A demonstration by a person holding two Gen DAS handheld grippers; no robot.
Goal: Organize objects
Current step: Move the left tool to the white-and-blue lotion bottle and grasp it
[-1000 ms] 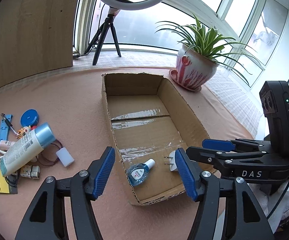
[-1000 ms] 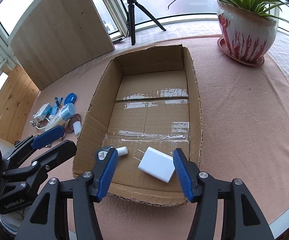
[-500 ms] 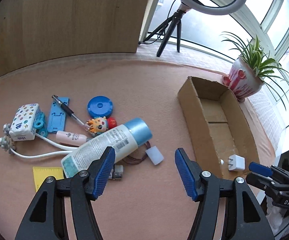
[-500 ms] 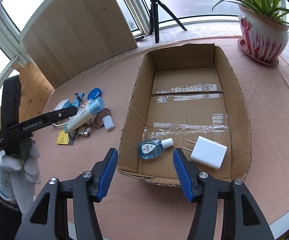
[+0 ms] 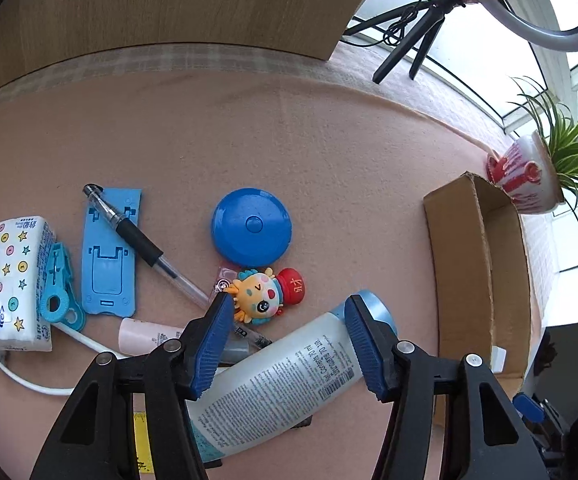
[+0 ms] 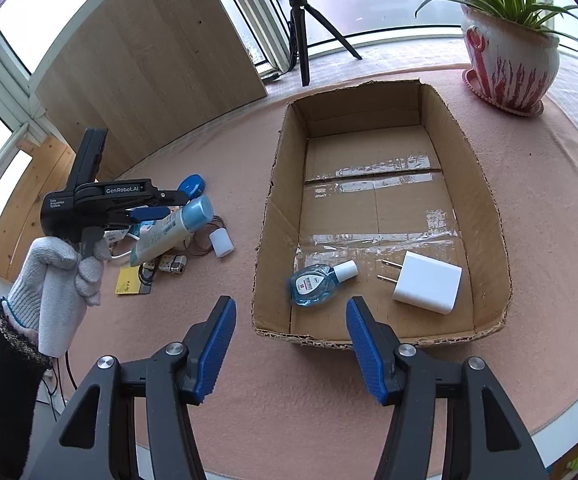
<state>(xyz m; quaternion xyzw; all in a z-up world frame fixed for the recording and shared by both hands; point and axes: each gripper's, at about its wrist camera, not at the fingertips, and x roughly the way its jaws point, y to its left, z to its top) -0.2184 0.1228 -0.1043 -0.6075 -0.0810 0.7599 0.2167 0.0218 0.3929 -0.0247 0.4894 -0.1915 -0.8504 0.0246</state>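
Left claw is hovering with jaws apart over the white tube lying on the counter beside the toy figure. Right claw is hanging spread wide, empty, before the cardboard box holding a blue bottle and charger.

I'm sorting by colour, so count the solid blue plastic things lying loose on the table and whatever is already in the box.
Blue on table: 3, phone stand, round case, clip
In cardboard box: 2, small blue bottle, white charger
Total: 5
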